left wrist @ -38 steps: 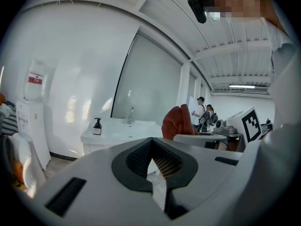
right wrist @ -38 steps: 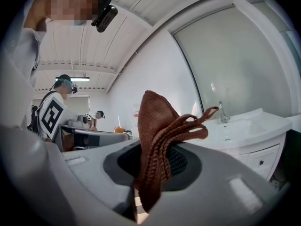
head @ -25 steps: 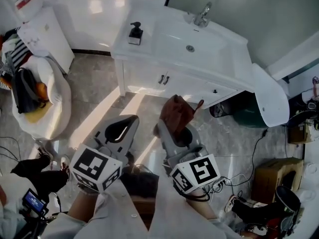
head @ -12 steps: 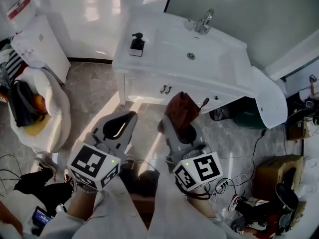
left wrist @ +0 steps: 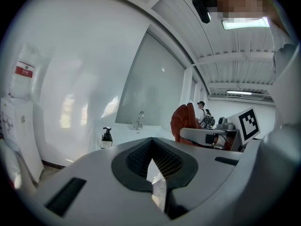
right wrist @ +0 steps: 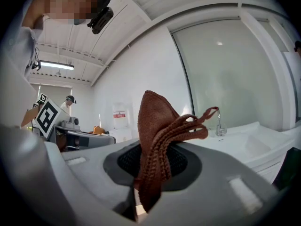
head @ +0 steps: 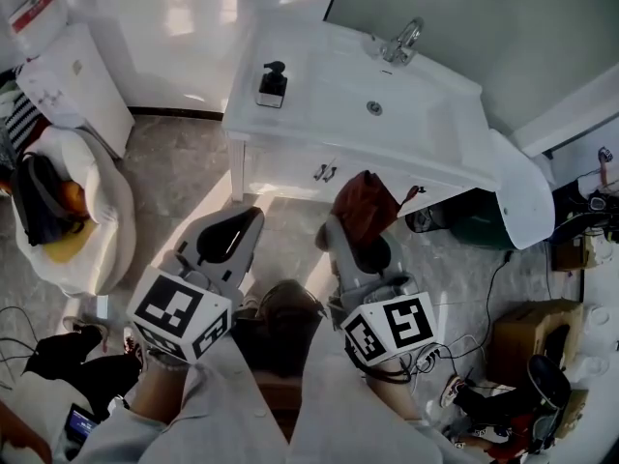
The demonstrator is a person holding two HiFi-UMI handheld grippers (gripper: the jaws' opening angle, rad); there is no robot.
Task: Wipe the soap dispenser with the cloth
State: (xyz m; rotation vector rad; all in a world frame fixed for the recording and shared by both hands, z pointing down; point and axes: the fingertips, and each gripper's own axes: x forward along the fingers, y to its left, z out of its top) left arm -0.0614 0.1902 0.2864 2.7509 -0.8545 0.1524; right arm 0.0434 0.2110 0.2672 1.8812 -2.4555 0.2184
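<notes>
From here, the soap dispenser (left wrist: pixel 107 138) at the middle left of the left gripper view is too small for its label to be read. The cloth's (right wrist: pixel 160 131) lower end vanishes between the pinched-together jaws of the right hand-held gripper (right wrist: pixel 141 199). The person's sleeves (head: pixel 251 404) run off the head view's bottom edge.

No print reads clearly; the red label (head: pixel 35 10) on the white cabinet (head: pixel 82 77) seems lettered, but blurs.
</notes>
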